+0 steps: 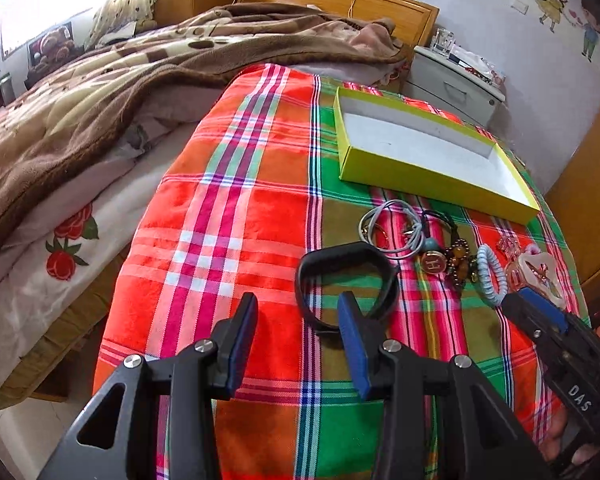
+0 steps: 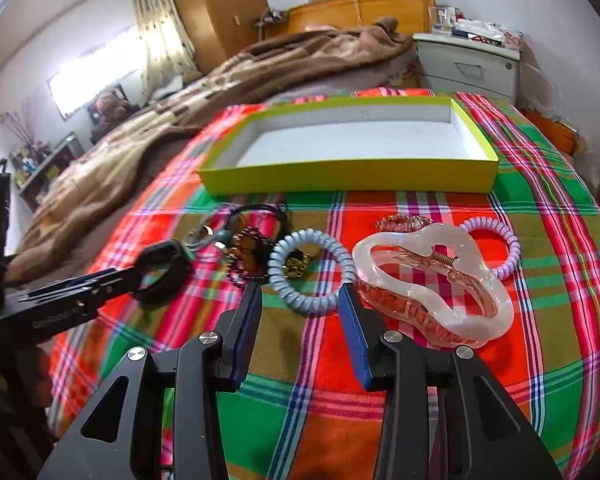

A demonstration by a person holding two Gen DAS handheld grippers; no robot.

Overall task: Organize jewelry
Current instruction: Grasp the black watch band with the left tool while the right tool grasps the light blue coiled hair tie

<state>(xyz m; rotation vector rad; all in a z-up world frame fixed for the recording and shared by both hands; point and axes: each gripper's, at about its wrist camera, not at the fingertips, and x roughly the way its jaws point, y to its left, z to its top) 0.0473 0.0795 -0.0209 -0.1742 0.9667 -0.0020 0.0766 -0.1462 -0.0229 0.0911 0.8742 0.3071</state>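
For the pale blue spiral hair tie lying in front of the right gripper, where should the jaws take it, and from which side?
Grip the near arc of the pale blue spiral hair tie, coming from above with one jaw inside the ring and one outside. It lies flat on the plaid cloth, so only its thin coil offers a hold. The right gripper is open just before that arc, probably the easiest reach; the far arc crowds the beaded jewelry.

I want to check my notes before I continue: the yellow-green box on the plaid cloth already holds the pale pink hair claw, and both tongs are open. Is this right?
Not quite. The yellow-green box holds nothing; the right wrist view shows its white floor bare. The pale pink hair claw lies on the plaid cloth in front of the box. The left tongs and right tongs are indeed open.
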